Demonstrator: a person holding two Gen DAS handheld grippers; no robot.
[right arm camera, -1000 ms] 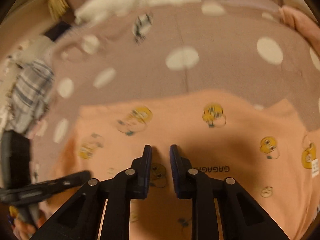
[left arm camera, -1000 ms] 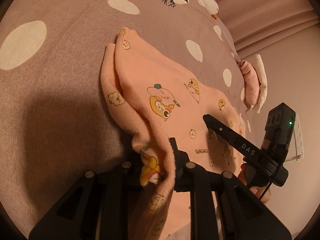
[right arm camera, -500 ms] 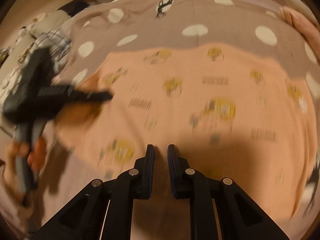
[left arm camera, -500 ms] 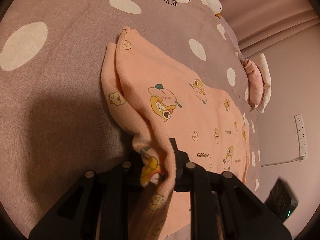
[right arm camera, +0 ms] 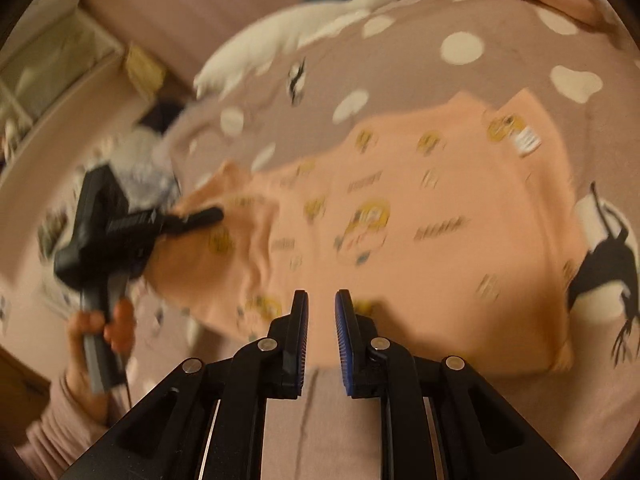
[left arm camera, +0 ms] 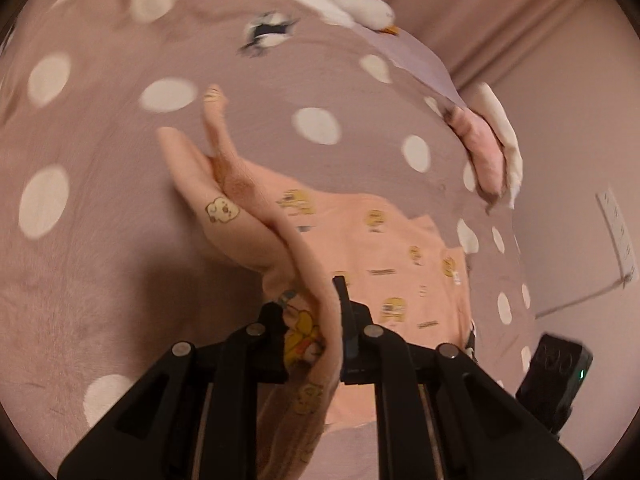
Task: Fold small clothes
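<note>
A peach garment (left arm camera: 400, 264) printed with yellow cartoon ducks lies spread on the dotted mauve bed cover (left arm camera: 100, 240). My left gripper (left arm camera: 310, 300) has one bunched edge of it between its closing jaws and holds that edge lifted, so a fold hangs from the pads. In the right wrist view the garment (right arm camera: 420, 208) lies mostly flat, and the left gripper (right arm camera: 200, 216) pinches its raised left end. My right gripper (right arm camera: 321, 296) hovers over the garment's near edge, its fingers almost together with nothing between them. Its black housing (left arm camera: 556, 376) shows at the lower right of the left wrist view.
A white goose plush (right arm camera: 300, 28) lies along the far side of the bed. A pile of folded pink and white clothes (left arm camera: 488, 148) sits at the bed's right edge by the wall. A person's hand (right arm camera: 100, 332) grips the left tool. Blurred plaid cloth (right arm camera: 140, 168) lies behind it.
The left gripper has risen and pulled the garment's held edge up off the bed. The right gripper has left the middle of the garment and drawn back to its near edge.
</note>
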